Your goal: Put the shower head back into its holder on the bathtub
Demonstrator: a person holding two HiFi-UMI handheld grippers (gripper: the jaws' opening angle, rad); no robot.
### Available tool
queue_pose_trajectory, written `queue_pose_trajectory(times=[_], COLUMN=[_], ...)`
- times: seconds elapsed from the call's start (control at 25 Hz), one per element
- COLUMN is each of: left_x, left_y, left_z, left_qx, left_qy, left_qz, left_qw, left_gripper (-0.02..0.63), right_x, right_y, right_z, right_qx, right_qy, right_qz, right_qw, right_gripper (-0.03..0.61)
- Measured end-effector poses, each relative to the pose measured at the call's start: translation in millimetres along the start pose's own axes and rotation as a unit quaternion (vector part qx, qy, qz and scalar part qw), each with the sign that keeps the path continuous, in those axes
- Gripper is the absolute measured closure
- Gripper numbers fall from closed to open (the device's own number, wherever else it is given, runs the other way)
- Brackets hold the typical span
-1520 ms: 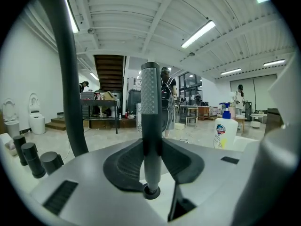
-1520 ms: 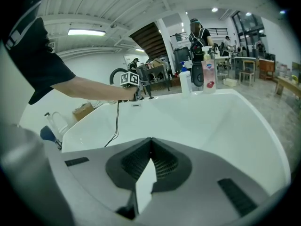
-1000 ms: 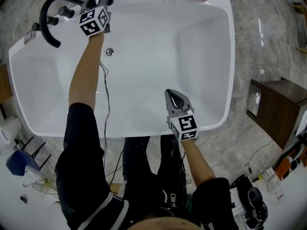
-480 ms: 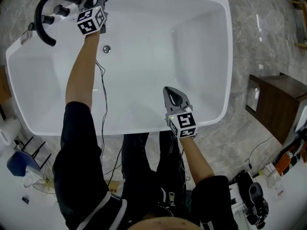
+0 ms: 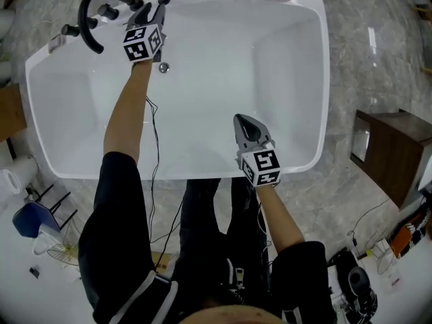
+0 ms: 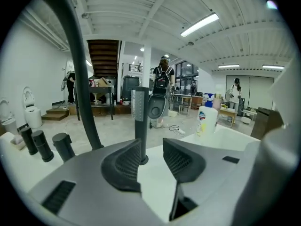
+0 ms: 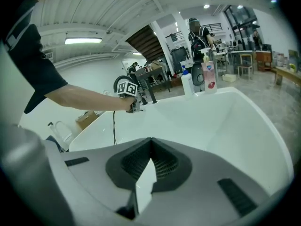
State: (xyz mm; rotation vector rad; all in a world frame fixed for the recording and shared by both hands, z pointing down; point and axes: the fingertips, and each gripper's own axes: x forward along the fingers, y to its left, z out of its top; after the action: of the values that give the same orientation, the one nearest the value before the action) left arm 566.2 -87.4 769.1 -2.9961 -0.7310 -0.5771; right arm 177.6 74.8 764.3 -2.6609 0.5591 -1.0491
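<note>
A: Where is the shower head (image 6: 140,126) on the bathtub (image 5: 270,66)?

B: At the bathtub's far left corner. It stands on the white rim, just beside the curved black spout (image 6: 77,65) and the black knobs (image 6: 63,146). Its foot sits in a round black holder (image 6: 141,160) on that rim.

A: Which way does it run?

B: The left gripper view shows its long axis upright, foot down on the rim and top pointing at the ceiling. From the head view it is only a short dark stick at that corner, too small to read further.

A: And how does it look?

B: It is a slim, straight rod, black in its lower part. Its upper part is a grey, finely dotted band.

A: What is the left gripper (image 6: 152,144) doing?

B: It points at that same corner with its jaws apart and neither pad pressing on anything. The rod stands just beyond the jaws, close to the left pad. I cannot tell whether it touches that pad.

A: And the right gripper (image 7: 149,142)?

B: It hangs over the bathtub's near edge, aimed across the basin. Its jaws are together with nothing between them.

A: Anything else on the rim?

B: Bottles (image 7: 187,86) stand on the bathtub's far rim, well apart from the holder.
</note>
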Motion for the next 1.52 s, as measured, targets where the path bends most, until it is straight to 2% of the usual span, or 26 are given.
queue_pose_trajectory(times=[0.16, 0.28, 0.4, 0.52, 0.64, 0.8, 1.0, 1.24, 1.52], left_x=[-48.4, -88.7, -126.4, -157.8, -195.5, -235.3, -279.6, -319.0, -374.8], left_y=[-14.2, -34.1, -52.6, -69.7, -84.7, -109.0, -115.5, -130.7, -148.0], left_z=[15.3, 27.4, 38.5, 48.1, 51.0, 60.2, 89.0, 139.8, 196.5], left_qx=[0.01, 0.02, 0.029, 0.014, -0.006, -0.007, -0.038, -0.032, 0.013], left_qy=[-0.007, -0.01, -0.009, -0.01, -0.005, 0.003, -0.021, -0.059, -0.096], left_qz=[0.002, -0.013, -0.025, -0.024, -0.019, -0.03, -0.009, 0.01, 0.014], left_qw=[0.9999, 0.9997, 0.9992, 0.9996, 0.9998, 0.9995, 0.999, 0.9977, 0.9952], left_gripper=[0.464, 0.537, 0.569, 0.584, 0.586, 0.586, 0.586, 0.586, 0.586], right_x=[-10.4, -23.9, -38.9, -53.6, -64.6, -69.5, -82.9, -113.9, -163.0], right_y=[5.7, 8.1, 9.6, 9.5, 16.4, 26.2, 52.1, 64.5, 79.8], right_z=[26.1, 47.1, 72.8, 97.9, 112.1, 122.1, 142.0, 188.9, 226.6], right_qx=[-0.012, -0.024, -0.034, -0.037, -0.05, -0.069, -0.091, -0.107, -0.136], right_qy=[-0.015, -0.028, -0.05, -0.07, -0.07, -0.062, -0.08, -0.129, -0.172], right_qz=[0.0, -0.003, -0.002, 0.004, 0.007, 0.013, 0.023, 0.029, 0.047], right_qw=[1.0, 0.999, 0.998, 0.997, 0.996, 0.996, 0.992, 0.985, 0.974], right_gripper=[0.571, 0.571, 0.571, 0.571, 0.571, 0.571, 0.571, 0.571, 0.571])
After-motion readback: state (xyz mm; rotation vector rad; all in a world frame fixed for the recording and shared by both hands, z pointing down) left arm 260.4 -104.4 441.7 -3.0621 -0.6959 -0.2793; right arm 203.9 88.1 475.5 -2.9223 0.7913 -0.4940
